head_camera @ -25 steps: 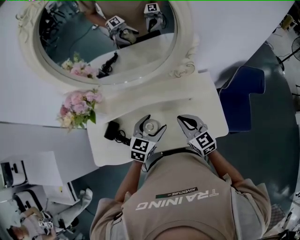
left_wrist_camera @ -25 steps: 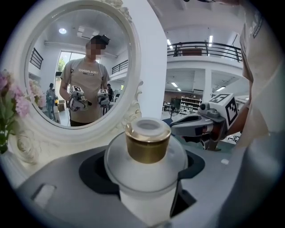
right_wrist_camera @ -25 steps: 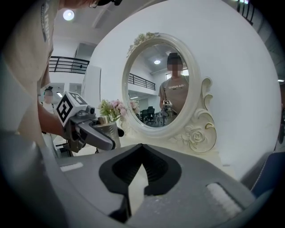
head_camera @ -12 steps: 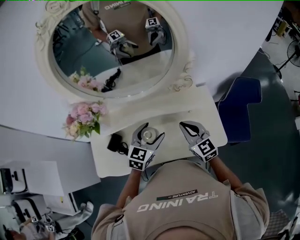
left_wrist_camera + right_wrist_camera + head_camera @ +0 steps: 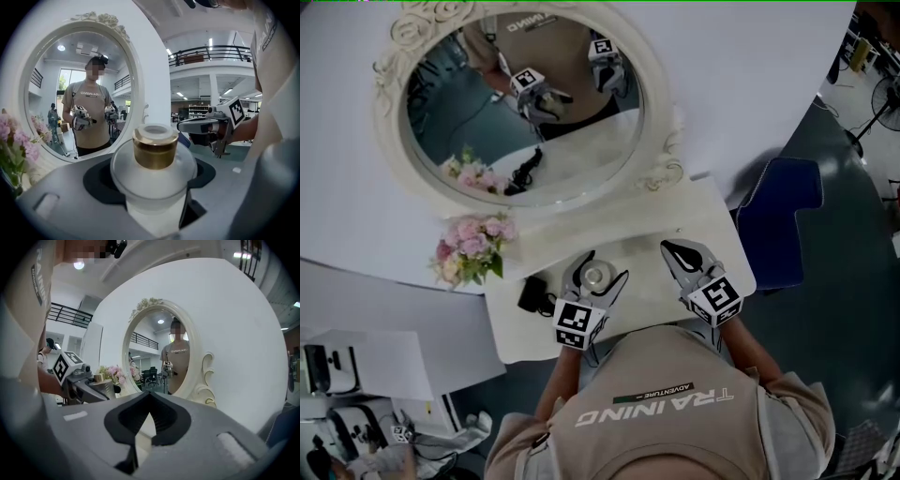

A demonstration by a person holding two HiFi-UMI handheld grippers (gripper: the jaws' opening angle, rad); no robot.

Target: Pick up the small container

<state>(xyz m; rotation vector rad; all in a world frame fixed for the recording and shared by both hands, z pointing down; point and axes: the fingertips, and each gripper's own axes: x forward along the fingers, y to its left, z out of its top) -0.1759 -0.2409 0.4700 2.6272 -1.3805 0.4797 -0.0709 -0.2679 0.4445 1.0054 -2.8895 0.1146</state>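
The small container [image 5: 596,276] is a frosted round jar with a gold collar [image 5: 155,154]. It sits between the jaws of my left gripper [image 5: 604,266], which close on its body over the front of the white dressing table [image 5: 712,225]. In the left gripper view the jar fills the black notches of both jaws. I cannot tell whether it rests on the table or hangs just above it. My right gripper [image 5: 668,247] is a little to the right of the jar with its jaws shut and nothing in them [image 5: 149,395].
An oval white-framed mirror [image 5: 661,112] stands at the back of the table and reflects the person and both grippers. A pink flower bunch [image 5: 473,246] is at the left, and a black object with a cord [image 5: 532,293] lies left of the jar. A blue chair [image 5: 778,211] stands to the right.
The head view has drifted a little, so the mirror and table sit slightly lower and to the right. Both grippers keep their places and the jar stays between the left jaws.
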